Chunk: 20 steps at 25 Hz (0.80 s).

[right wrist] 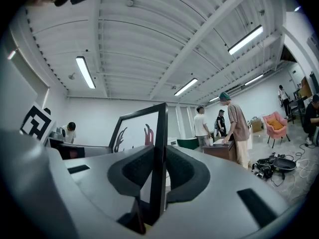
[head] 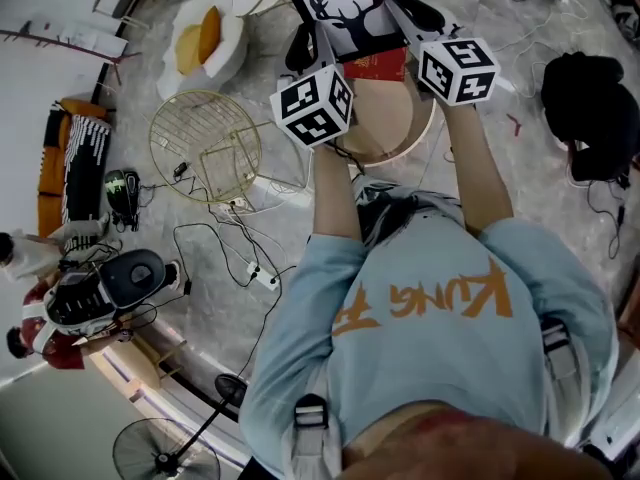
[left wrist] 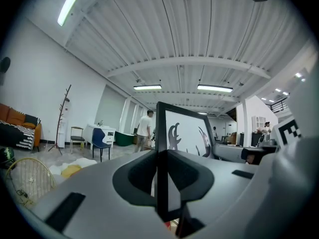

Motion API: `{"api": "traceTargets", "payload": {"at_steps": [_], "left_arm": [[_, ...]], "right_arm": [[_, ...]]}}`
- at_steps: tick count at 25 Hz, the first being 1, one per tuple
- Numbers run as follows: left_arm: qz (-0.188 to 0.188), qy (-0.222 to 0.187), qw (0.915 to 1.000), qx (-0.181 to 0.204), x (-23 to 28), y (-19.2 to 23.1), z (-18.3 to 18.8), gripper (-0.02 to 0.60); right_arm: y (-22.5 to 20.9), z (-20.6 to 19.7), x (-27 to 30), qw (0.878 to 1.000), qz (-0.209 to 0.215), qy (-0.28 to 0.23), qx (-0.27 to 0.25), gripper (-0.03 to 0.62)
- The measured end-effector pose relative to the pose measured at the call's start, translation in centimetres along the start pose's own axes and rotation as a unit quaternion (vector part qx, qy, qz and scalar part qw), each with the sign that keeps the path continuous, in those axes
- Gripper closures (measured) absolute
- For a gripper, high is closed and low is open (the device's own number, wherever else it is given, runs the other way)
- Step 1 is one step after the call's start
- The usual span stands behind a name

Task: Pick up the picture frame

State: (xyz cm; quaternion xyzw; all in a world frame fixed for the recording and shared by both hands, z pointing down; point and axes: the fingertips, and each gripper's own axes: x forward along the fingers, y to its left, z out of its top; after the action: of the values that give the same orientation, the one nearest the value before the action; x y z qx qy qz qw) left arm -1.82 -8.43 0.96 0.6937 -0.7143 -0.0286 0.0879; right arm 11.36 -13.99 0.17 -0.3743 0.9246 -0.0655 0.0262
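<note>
The picture frame (head: 345,8) is black with a white print of dark antlers. It is held up in the air between both grippers, above a round wooden table (head: 400,133). My left gripper (head: 322,40) is shut on the frame's left edge, and my right gripper (head: 402,20) is shut on its right edge. In the left gripper view the frame (left wrist: 183,133) stands upright, its edge clamped between the pads of the left gripper (left wrist: 162,180). The right gripper view shows the frame's (right wrist: 134,133) other edge pinched the same way in the right gripper (right wrist: 157,180).
On the floor lie a gold wire basket table (head: 205,148), a white flower-shaped cushion (head: 205,38), a black bag (head: 590,108), cables (head: 235,258) and a standing fan (head: 160,453). Several people (right wrist: 234,128) stand in the room, near desks and chairs.
</note>
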Motion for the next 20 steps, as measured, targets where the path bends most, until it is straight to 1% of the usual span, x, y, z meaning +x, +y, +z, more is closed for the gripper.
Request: {"api": "traceTargets", "payload": {"at_steps": [6,20], "left_arm": [[-0.01,-0.018,0.9998,0.007,-1.1,-0.6,0.4,0.502],[-0.028,-0.02,0.9993,0.017,-2.4,-0.8,0.8,0.502]], "right_arm": [[0.6,0.6,-1.3,1.0,-0.002,-0.02,-0.014,0.524],[1.6,0.8,-2.7,0.999,-0.011,-0.029,-0.015,0.523]]}}
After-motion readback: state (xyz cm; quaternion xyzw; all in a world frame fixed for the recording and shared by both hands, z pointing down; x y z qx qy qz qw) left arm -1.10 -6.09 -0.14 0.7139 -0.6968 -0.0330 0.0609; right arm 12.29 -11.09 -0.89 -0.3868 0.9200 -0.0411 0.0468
